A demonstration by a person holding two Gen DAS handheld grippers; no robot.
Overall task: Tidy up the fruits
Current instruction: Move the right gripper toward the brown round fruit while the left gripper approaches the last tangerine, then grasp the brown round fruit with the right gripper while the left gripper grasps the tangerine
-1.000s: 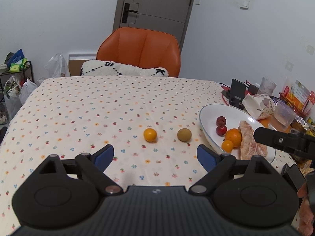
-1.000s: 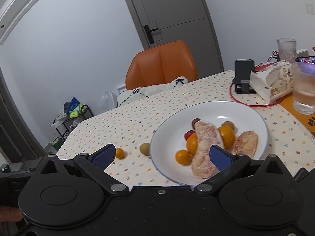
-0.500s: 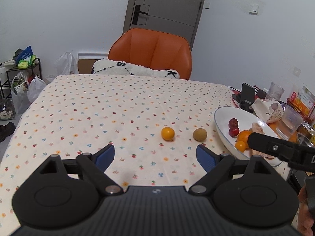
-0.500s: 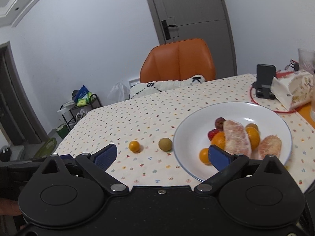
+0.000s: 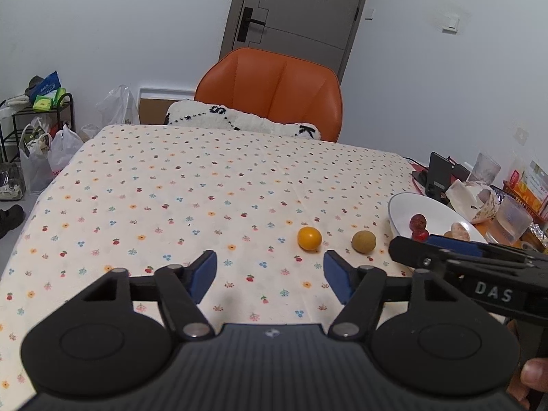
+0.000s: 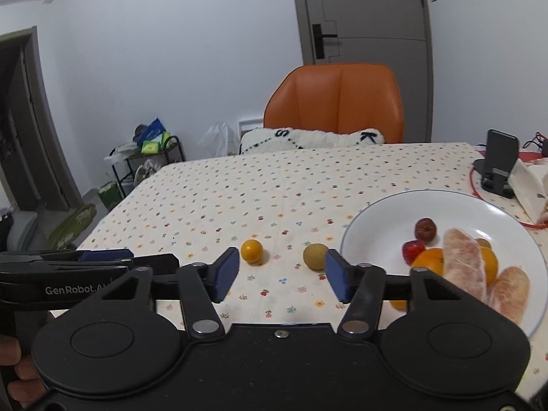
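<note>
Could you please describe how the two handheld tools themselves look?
Both are matte black plastic with two round pivot housings, silver rivets, linked bars and blue finger pads. The left tool reads "GenRobot.AI" on its side, the right tool "DAS". No cables or sleeves show.

I saw both views evenly lit by soft, cool indoor light, with faint shadows under the small round orange fruit on the flower-print tablecloth. Fisheye bending curved the grey door, and the corners went dark.
</note>
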